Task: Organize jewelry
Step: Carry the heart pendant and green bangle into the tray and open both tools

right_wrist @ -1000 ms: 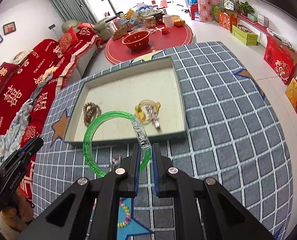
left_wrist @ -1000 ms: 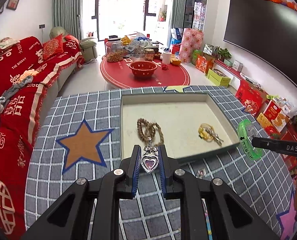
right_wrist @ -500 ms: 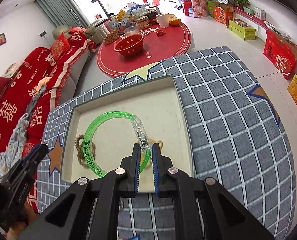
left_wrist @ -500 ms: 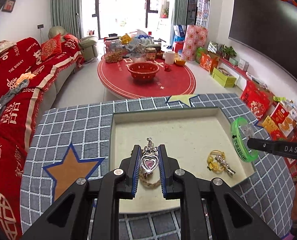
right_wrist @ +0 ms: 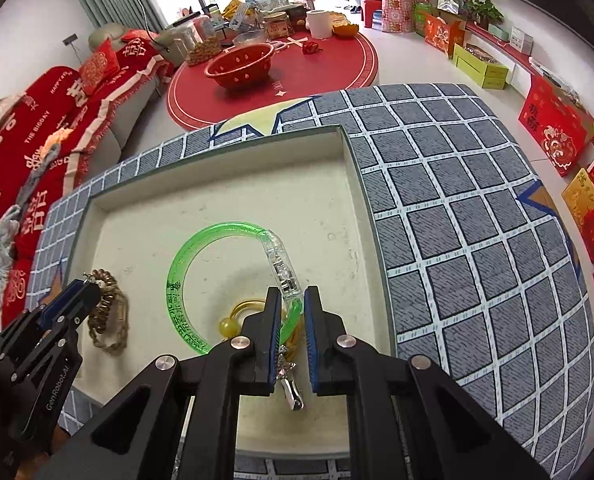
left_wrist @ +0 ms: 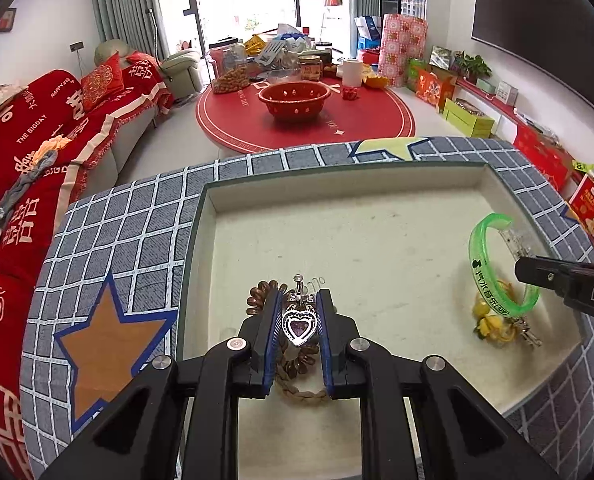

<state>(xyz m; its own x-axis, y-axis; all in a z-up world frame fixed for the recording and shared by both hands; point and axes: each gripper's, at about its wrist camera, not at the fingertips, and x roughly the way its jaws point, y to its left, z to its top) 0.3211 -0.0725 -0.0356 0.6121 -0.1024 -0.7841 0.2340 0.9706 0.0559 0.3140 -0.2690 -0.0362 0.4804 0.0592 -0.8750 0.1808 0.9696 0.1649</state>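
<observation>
My left gripper (left_wrist: 298, 320) is shut on a silver heart pendant (left_wrist: 299, 326) with a purple stone, held over the cream tray (left_wrist: 377, 240). A brown bead bracelet (left_wrist: 297, 368) lies on the tray floor right under it. My right gripper (right_wrist: 289, 312) is shut on a green translucent bangle (right_wrist: 185, 264) with a clear clasp, which hangs above the tray's right part. Beneath the bangle lie a yellow beaded piece (right_wrist: 227, 326) and a silver clip (right_wrist: 291, 388). In the left wrist view the bangle (left_wrist: 485, 268) shows at the right. The left gripper (right_wrist: 73, 300) shows at the lower left of the right wrist view.
The tray sits on a grey grid-patterned cloth (right_wrist: 457, 220) with star patches over a round table. Behind it are a red sofa (left_wrist: 37, 152), a low red round table (left_wrist: 305, 120) with a red bowl and jars, and gift boxes (right_wrist: 557, 136) along the right wall.
Both grippers have moved forward and down from the tray's near edge to above its floor, each still holding its piece. The bead bracelet now lies under the left gripper.
</observation>
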